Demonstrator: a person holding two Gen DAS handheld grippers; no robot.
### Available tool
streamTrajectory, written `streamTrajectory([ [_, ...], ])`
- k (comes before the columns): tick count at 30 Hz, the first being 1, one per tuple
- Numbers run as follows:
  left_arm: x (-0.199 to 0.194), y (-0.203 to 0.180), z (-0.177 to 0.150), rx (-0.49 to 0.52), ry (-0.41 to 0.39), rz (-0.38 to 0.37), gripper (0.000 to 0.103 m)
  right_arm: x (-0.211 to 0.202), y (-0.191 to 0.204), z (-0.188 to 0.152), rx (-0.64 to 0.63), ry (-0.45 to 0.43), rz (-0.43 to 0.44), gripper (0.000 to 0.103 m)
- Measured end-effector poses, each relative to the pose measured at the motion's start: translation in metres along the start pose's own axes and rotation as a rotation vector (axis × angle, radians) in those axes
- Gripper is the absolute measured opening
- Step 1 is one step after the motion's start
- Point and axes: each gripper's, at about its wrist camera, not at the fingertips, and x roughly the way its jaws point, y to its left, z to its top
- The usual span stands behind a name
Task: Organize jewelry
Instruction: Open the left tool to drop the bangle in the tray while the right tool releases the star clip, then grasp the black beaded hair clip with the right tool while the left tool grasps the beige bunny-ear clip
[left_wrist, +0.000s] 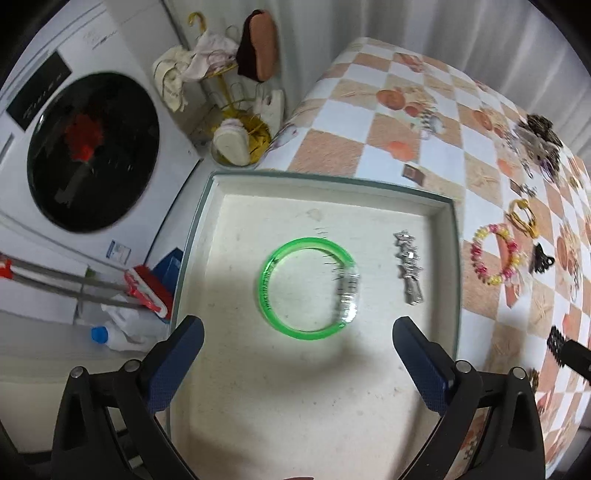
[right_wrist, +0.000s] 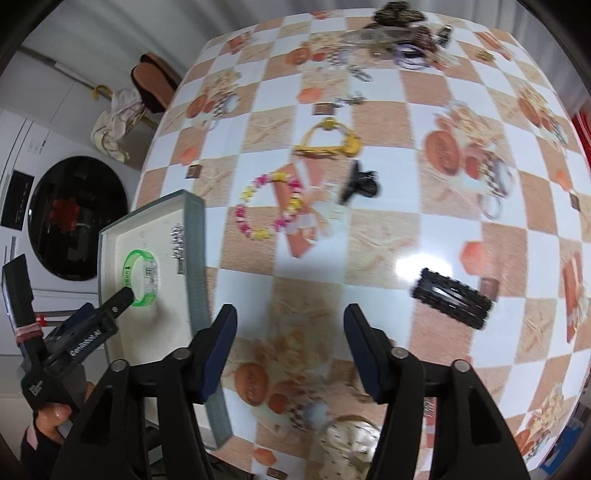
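two downward wrist views, shared tray (left_wrist: 448, 221)

Bright, fisheye warp, motion blur

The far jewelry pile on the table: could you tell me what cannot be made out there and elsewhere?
- Far jewelry pile: both views, too blurred and tangled to count pieces.
- Cream object: right wrist view, partly hidden by the right gripper.
- Green bracelet: lettering unreadable; the left gripper covers its edge in the right wrist view.

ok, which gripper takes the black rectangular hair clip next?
Right, probably. The right gripper is open over the table near the black hair clip; the left gripper hangs open over the tray.
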Motion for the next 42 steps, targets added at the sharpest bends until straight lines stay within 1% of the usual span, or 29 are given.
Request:
streamTrajectory([
  [3, -0.011, -0.011, -0.001, 0.033, -0.010, -0.006, 0.103, -0.010, -0.020, -0.005, 0.033, -0.006, -0.017, 0.067],
  [5, -0.017, -0.020, -0.003, 0.056, -0.011, -0.008, 0.103, -0.016, -0.035, -0.008, 0.059, -0.010, -0.026, 0.075],
  [7, -0.024, -0.032, -0.007, 0.079, -0.010, -0.010, 0.103, -0.022, -0.049, -0.012, 0.084, -0.015, -0.035, 0.079],
  [15, -0.031, -0.078, -0.027, 0.170, 0.028, -0.054, 0.103, -0.037, -0.095, -0.032, 0.162, -0.006, -0.067, 0.079],
  [21, -0.036, -0.115, -0.041, 0.278, 0.054, -0.126, 0.103, -0.041, -0.120, -0.052, 0.194, 0.018, -0.097, 0.079],
  [26, -0.038, -0.141, -0.058, 0.362, 0.062, -0.147, 0.103, -0.040, -0.138, -0.062, 0.214, 0.036, -0.116, 0.079],
  [32, -0.031, -0.164, -0.079, 0.477, 0.072, -0.144, 0.103, -0.037, -0.147, -0.064, 0.187, 0.049, -0.138, 0.079],
  [34, -0.028, -0.168, -0.084, 0.501, 0.086, -0.135, 0.103, -0.034, -0.149, -0.063, 0.163, 0.054, -0.145, 0.079],
  [37, -0.023, -0.174, -0.091, 0.532, 0.098, -0.149, 0.103, -0.030, -0.147, -0.059, 0.114, 0.057, -0.159, 0.079],
  [42, -0.017, -0.184, -0.098, 0.587, 0.113, -0.172, 0.103, -0.020, -0.137, -0.045, -0.012, 0.059, -0.177, 0.079],
])
